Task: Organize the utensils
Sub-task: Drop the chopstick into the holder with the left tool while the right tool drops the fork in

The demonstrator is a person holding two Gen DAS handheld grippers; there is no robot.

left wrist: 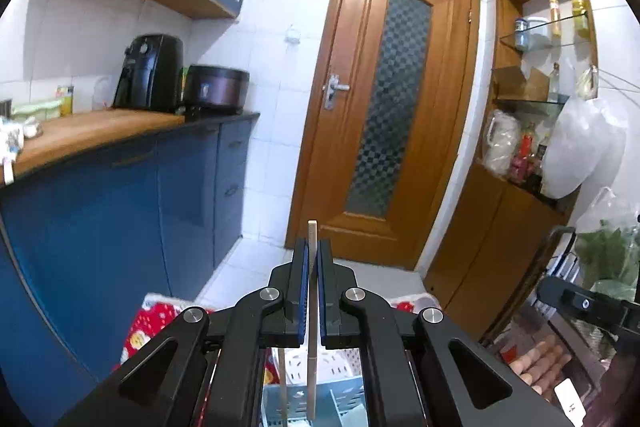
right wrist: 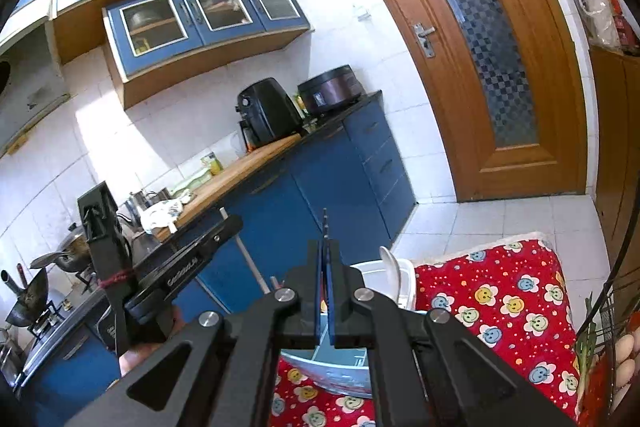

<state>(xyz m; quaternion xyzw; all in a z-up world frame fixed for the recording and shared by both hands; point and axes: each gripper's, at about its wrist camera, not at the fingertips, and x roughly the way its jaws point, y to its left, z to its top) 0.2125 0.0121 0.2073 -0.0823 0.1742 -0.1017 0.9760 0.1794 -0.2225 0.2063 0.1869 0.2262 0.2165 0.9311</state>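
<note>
Left tool [left wrist: 313, 259] clenched a pale wooden chopstick [left wrist: 311, 367]; right tool [right wrist: 325, 259] clenched a thin dark utensil [right wrist: 325, 227].
Below sat a slotted plastic basket [left wrist: 344, 397] on red flowered cloth [right wrist: 500, 291], white spoon [right wrist: 390, 267] alongside.

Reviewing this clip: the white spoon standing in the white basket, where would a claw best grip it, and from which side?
Probably grip the white spoon on its neck just below the bowl, coming from above. It stands bowl-up against the rim of the white basket, and its lower handle is hidden inside.
</note>
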